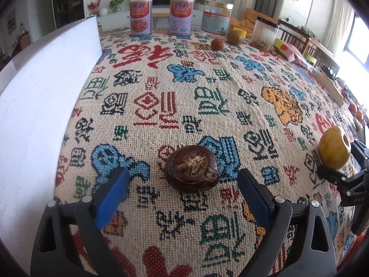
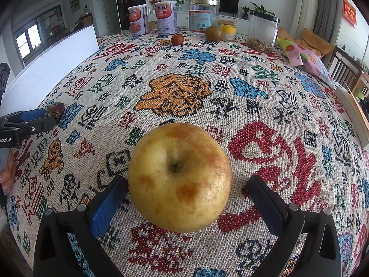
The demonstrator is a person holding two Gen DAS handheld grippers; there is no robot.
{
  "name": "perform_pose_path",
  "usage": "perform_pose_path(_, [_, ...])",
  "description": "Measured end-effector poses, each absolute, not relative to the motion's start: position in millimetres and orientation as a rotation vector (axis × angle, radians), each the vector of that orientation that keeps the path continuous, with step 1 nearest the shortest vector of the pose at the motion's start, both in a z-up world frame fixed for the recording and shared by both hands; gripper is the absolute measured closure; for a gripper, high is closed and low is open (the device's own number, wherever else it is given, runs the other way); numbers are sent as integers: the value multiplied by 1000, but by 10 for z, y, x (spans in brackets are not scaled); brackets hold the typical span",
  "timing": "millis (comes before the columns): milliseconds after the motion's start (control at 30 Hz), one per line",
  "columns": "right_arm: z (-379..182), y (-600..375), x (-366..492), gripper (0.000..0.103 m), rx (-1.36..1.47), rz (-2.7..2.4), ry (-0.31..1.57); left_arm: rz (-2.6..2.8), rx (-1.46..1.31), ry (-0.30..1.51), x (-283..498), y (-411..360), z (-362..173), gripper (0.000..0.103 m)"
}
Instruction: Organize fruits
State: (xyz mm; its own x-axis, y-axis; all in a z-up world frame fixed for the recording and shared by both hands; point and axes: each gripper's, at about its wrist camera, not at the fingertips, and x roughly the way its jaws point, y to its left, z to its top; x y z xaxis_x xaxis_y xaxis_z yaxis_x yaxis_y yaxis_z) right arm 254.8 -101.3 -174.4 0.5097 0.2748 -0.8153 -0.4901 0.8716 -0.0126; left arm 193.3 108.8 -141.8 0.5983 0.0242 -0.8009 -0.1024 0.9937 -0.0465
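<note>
Left gripper (image 1: 183, 180) spread wide, blue pads either side of a dark brown water chestnut (image 1: 192, 168), not touching it. Right gripper (image 2: 187, 191) also spread; yellow apple (image 2: 180, 176) sits between its pads, left pad about touching, right one apart. Both fruits rest on the woven tablecloth (image 1: 161, 87). Looks like pre-grasp on both: next, squeeze shut and lift. Chestnut squat, wrinkled, dry husk on top. Apple round, smooth, russet bruises, may roll. Two more small fruits (image 2: 177, 39) far back near the cans (image 2: 138, 19).
</note>
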Motion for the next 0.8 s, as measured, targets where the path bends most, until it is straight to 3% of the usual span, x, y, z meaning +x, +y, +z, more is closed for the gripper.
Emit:
perform_pose_path(33, [-1745, -1012, 2547, 0, -255, 467, 929, 87, -43, 916, 1925, 1048, -1416, 35])
perform_pose_path(67, [-1745, -1013, 2548, 0, -255, 466, 929, 52, -42, 903, 1907, 1035, -1403, 57])
perform_pose_path(333, [-1743, -1010, 2565, 0, -240, 459, 938, 25, -209, 903, 1586, 1172, -1266, 57])
perform_pose_path(533, [-1537, -1138, 2647, 3, -89, 470, 1081, 19, -247, 899, 1370, 1228, -1167, 57])
perform_pose_path(633, [-1531, -1110, 2710, 35, -76, 481, 1126, 14, -265, 900, 1324, 1220, -1120, 57])
perform_pose_path(800, [-1418, -955, 2657, 38, -97, 442, 1156, -71, -423, 848, 994, 1414, -589, 57])
